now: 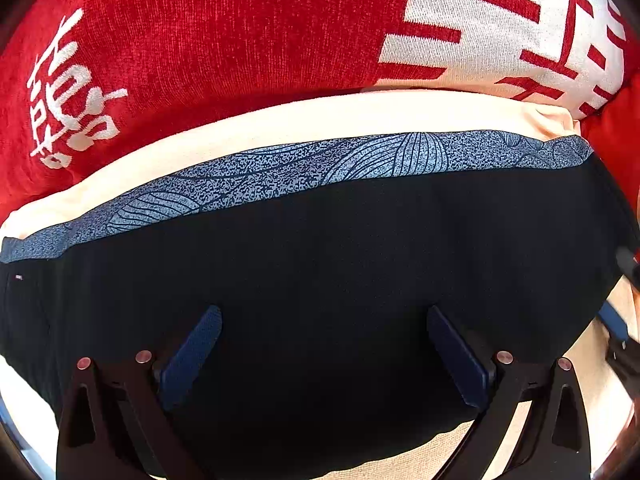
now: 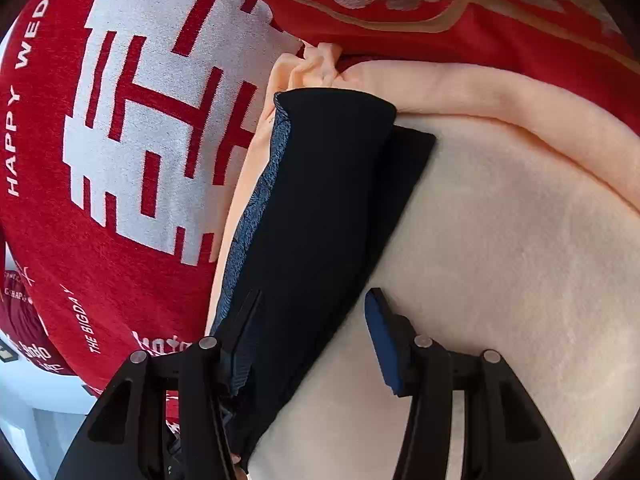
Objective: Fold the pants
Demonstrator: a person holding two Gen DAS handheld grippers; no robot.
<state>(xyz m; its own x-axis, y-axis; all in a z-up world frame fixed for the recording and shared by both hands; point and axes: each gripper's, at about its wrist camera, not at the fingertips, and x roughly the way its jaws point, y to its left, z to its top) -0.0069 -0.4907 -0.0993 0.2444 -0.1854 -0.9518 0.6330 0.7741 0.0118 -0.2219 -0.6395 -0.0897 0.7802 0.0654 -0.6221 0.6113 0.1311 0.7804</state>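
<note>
The left wrist view looks steeply down on the pants (image 1: 320,272), a broad black expanse of cloth filling the lower half of the picture, with a blue-grey patterned band (image 1: 304,168) running along its far edge. The left gripper (image 1: 324,344) hangs over this cloth with its jaws spread wide and nothing pinched between them; whether the pads touch the fabric cannot be told. Beyond the band lies a pale peach blanket (image 1: 248,128), and behind that a red cushion (image 1: 208,28) with white characters. At the right edge a blurred dark and blue shape shows, too unclear to name.

The right wrist view shows what the left one does not: the pants (image 2: 328,200) seen end-on as a narrow folded strip, the patterned band (image 2: 260,208) along its left side and a lower layer sticking out at the top right. They rest on the peach blanket (image 2: 500,260), which spreads wide to the right. The right gripper (image 2: 316,308) stands with jaws apart, one finger by the strip's left edge, the other over bare blanket, gripping nothing. The red cushion (image 2: 132,128) reads "HAPPY WEDDING", and an embroidered red cloth (image 2: 400,4) lies above.
</note>
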